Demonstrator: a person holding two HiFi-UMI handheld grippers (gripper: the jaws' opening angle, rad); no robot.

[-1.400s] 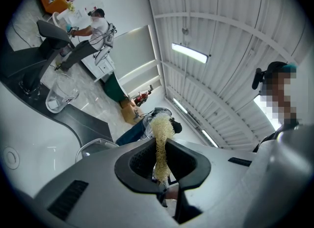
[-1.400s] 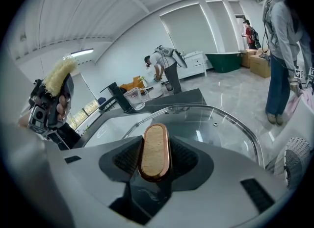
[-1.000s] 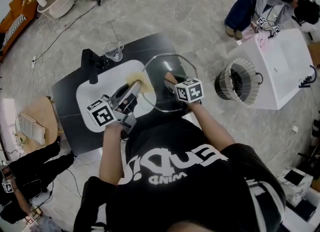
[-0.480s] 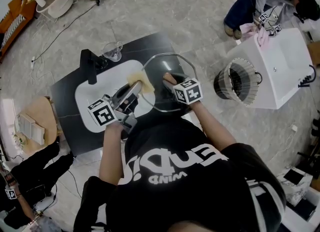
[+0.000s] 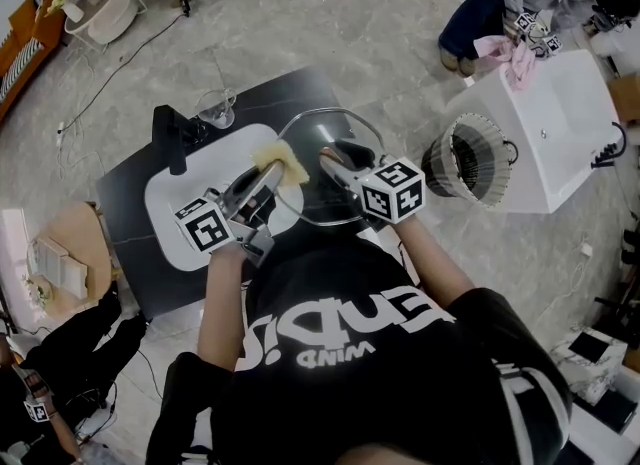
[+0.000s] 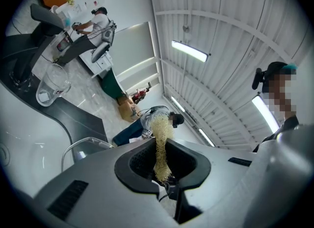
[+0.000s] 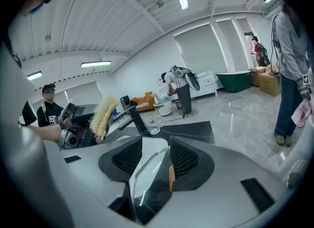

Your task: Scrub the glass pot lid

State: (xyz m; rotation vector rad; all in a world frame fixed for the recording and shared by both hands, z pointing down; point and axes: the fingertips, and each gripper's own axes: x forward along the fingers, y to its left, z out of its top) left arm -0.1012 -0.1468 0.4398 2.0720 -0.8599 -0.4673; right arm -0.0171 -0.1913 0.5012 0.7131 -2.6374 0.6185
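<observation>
The glass pot lid (image 5: 345, 198), round with a metal rim, is held edge-up over the black counter (image 5: 270, 98), and my right gripper (image 5: 333, 161) is shut on it. In the right gripper view the lid (image 7: 147, 175) runs between the two pads. My left gripper (image 5: 272, 171) is shut on a yellow fibrous scrubber (image 5: 281, 164), which rests against the lid's left rim over the white sink (image 5: 185, 208). The left gripper view shows the scrubber (image 6: 161, 139) standing up from the jaws, with the lid's rim (image 6: 81, 146) low at the left.
A black faucet (image 5: 172, 135) and a glass cup (image 5: 215, 107) stand at the sink's far side. A round ribbed basket (image 5: 470, 161) and a white cabinet (image 5: 555, 133) sit to the right. People stand at the top right and bottom left.
My right gripper has risen with the lid, which now sits higher and closer to the camera. The left gripper and scrubber have stayed in place.
</observation>
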